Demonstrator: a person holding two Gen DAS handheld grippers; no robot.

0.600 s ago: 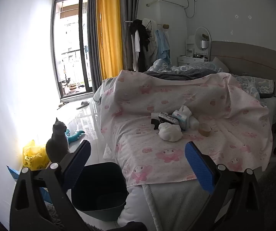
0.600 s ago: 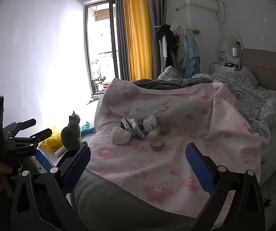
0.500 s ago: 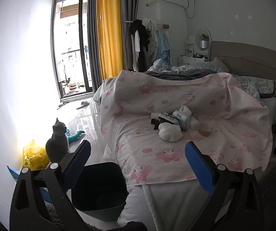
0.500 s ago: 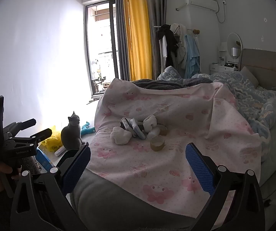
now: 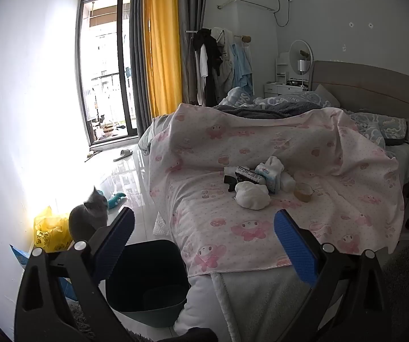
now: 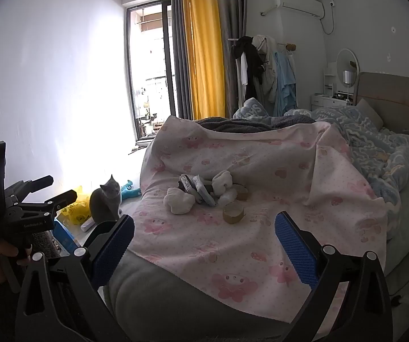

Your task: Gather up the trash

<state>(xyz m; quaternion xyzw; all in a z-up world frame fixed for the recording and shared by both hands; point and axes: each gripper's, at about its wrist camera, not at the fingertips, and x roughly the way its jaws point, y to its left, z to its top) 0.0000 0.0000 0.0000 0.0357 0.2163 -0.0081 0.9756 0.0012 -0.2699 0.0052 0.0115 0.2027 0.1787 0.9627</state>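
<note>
The trash pile (image 5: 257, 181) on the bed (image 5: 261, 228) was seen well beyond both wide-open, empty grippers (image 5: 203, 238) (image 6: 204, 239), its smaller items hard to distinguish.

Daylight from balcony door (image 5: 106, 68) blows out left wall (image 5: 28, 108), glare on floor (image 5: 127, 176). Rest of the room dim, greyish. Strong fisheye bending, dark corners. Sharp, no motion blur.
</note>
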